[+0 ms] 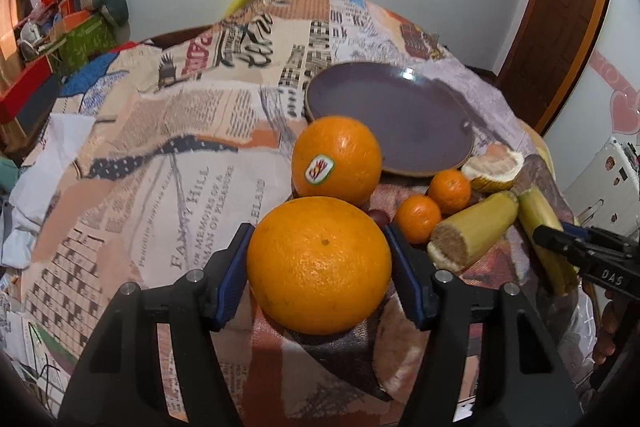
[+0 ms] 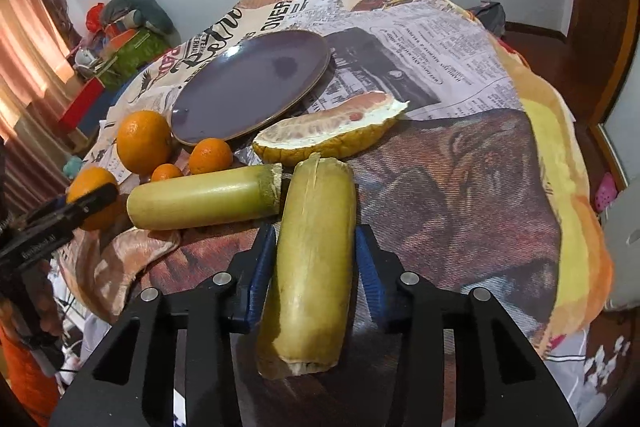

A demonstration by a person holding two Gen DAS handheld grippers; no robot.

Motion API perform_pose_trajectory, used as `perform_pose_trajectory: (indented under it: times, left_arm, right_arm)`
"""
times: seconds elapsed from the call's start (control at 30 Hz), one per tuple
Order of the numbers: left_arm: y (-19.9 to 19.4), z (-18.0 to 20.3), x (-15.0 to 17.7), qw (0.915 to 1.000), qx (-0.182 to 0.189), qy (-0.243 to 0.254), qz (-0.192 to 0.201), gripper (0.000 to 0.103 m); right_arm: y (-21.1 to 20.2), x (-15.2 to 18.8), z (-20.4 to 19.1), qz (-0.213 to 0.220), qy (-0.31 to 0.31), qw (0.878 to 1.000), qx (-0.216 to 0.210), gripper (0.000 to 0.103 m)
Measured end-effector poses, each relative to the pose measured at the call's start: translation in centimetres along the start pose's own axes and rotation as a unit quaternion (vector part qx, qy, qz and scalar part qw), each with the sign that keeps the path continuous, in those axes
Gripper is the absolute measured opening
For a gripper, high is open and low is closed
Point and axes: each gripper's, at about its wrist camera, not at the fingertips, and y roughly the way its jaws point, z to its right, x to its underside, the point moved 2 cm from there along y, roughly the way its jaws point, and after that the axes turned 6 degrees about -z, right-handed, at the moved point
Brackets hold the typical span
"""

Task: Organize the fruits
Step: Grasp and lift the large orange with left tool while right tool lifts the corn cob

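My left gripper (image 1: 319, 259) has its jaws around a large orange (image 1: 319, 265), pads at both sides, the fruit resting on the cloth. A second orange with a sticker (image 1: 336, 159) lies just beyond, then two mandarins (image 1: 418, 218) (image 1: 450, 189). My right gripper (image 2: 316, 259) has its jaws around a yellow sugarcane piece (image 2: 312, 267), the left pad touching, a small gap at the right. Another cane piece (image 2: 204, 201) lies to its left. A pomelo slice (image 2: 332, 133) and an empty purple plate (image 2: 252, 83) lie beyond.
A small dark red fruit (image 1: 378, 217) peeks out behind the large orange. The table is covered with a newspaper-print cloth (image 1: 168, 163). Boxes and clutter (image 1: 76, 35) stand at the far left. A wooden door (image 1: 560, 27) is at the right.
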Motion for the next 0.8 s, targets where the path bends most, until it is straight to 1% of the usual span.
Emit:
perform_pose_trajectory:
  times: [0.2,0.33,0.63,0.8]
  left_arm:
    - [-2.2,0.6,-1.3,0.9995,0.006,0.007,0.029,0.064]
    - [-3.1,1.0,-2.5,0.9988,0.006,0.01,0.047,0.064]
    - [-3.8,1.4,-5.4,0.9971,0.008,0.01,0.074,0.064]
    - [-3.5,1.3,-7.0,0.9967,0.011,0.009,0.08,0.064]
  right_arm:
    - [-1.0,-0.3,0.2,0.018,-0.004,1.0,0.006,0.037]
    - [-2.3,-1.4,-0.1,0.044,-0.013,0.999,0.002,0.036]
    - [-4.2,-4.5,-1.2,0.098,-0.034,0.995,-0.004,0.036]
    - [-4.6,-6.3,-1.7,0.123,-0.046,0.991,-0.004,0.036]
